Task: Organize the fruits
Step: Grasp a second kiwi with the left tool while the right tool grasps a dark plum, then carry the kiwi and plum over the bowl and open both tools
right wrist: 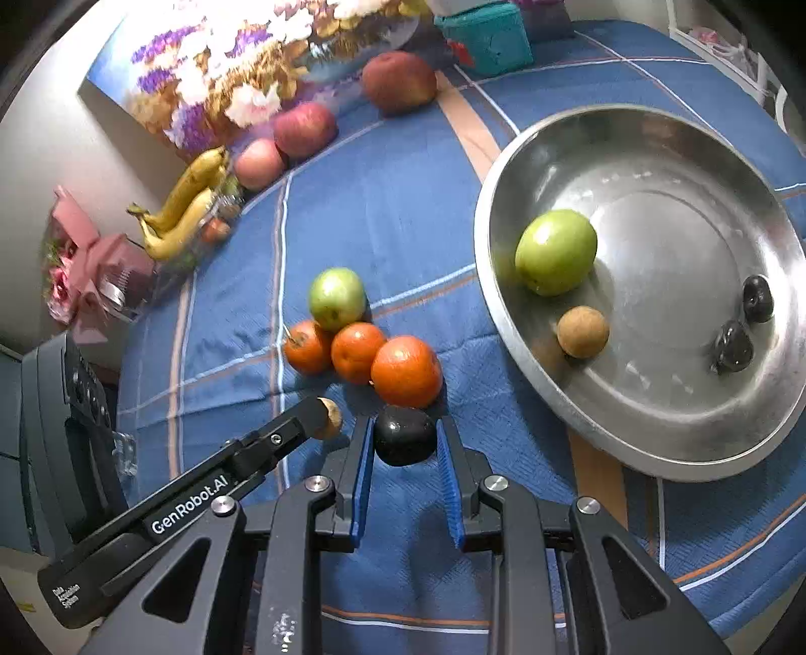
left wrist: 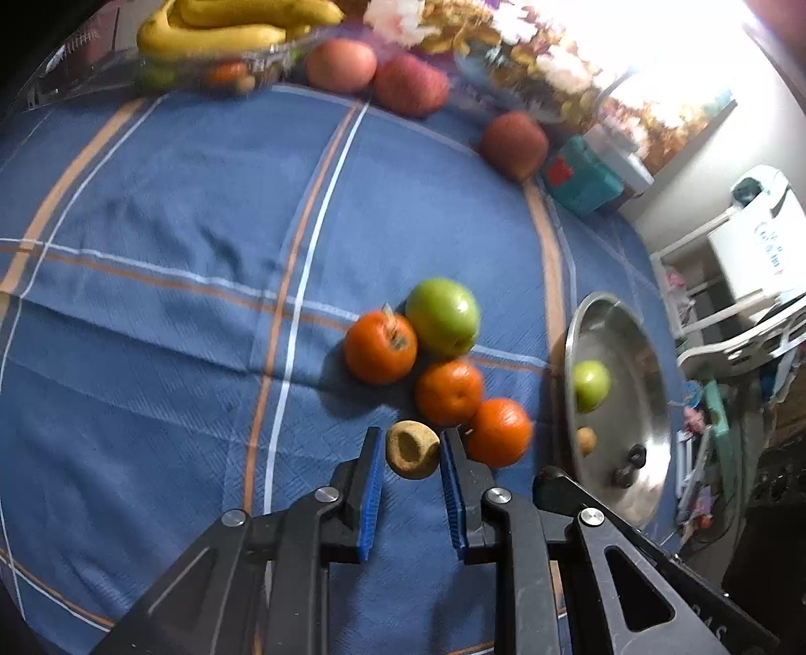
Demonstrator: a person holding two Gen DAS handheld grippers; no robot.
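Note:
In the left wrist view my left gripper point(left wrist: 410, 446) is shut on a small brown round fruit point(left wrist: 411, 450), held just above the blue cloth. In the right wrist view my right gripper point(right wrist: 404, 433) is shut on a dark, almost black fruit point(right wrist: 404, 436). The left gripper point(right wrist: 325, 410) shows there too, close on the left, with its brown fruit point(right wrist: 331, 419). Just beyond both grippers lie three oranges point(right wrist: 406, 371) and a green apple point(right wrist: 336, 298). To the right, a steel bowl point(right wrist: 655, 226) holds a green apple point(right wrist: 555, 252), a brown fruit point(right wrist: 583, 331) and two dark fruits point(right wrist: 733, 346).
Three red apples point(right wrist: 305, 128) and a clear tray with bananas point(right wrist: 186, 206) line the far side of the checked blue cloth point(left wrist: 176, 226). A flower painting point(right wrist: 226, 65) leans against the wall, and a teal box point(right wrist: 483, 30) sits beside it. White shelving point(left wrist: 730, 282) stands past the table's edge.

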